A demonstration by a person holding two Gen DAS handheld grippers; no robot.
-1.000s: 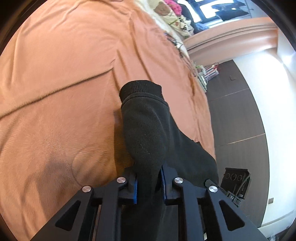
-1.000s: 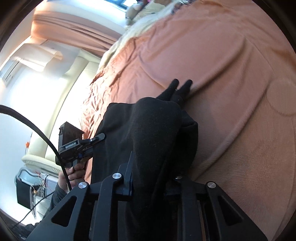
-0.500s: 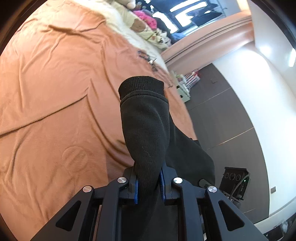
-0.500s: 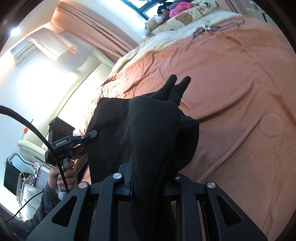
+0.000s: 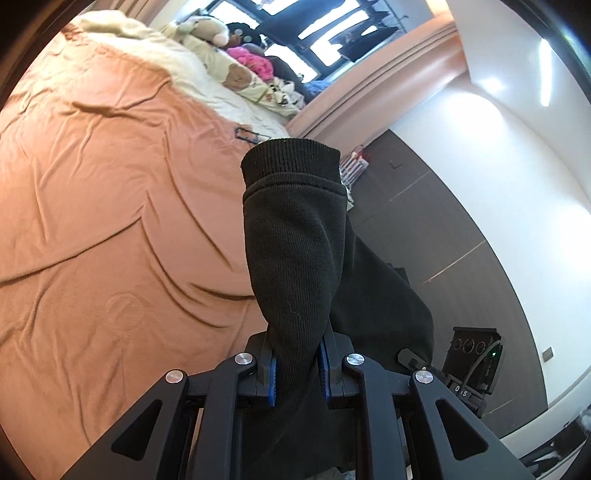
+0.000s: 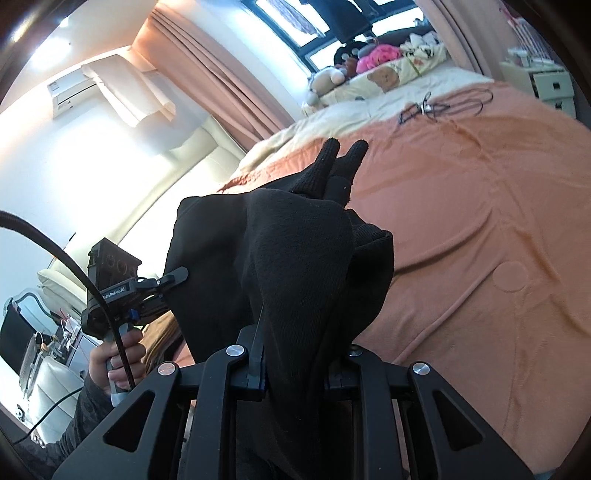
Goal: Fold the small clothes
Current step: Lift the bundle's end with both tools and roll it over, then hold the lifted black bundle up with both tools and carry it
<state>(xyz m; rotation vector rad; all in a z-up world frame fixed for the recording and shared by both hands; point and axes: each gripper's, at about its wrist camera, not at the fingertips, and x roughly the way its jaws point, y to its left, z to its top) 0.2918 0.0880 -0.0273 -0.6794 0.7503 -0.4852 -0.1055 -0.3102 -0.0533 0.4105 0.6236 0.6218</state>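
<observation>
Bright daylight from window [image 6: 343, 22]; wall [image 6: 55, 155] blown out w/ glare; heavy fisheye bend, dark vignette corners.

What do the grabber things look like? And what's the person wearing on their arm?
Both are black. The left gripper has angular arms with triangle cut-outs, silver round bolts and blue pads. The right gripper matches. In its view, the other tool's boxy head carries white lettering and a black cable. The sleeve is dark.

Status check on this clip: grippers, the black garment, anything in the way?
Left gripper shut on black garment. Right gripper shut on the same garment, held above orange bedspread. Bedspread below looks bare; cables lie far off near the pillows.
</observation>
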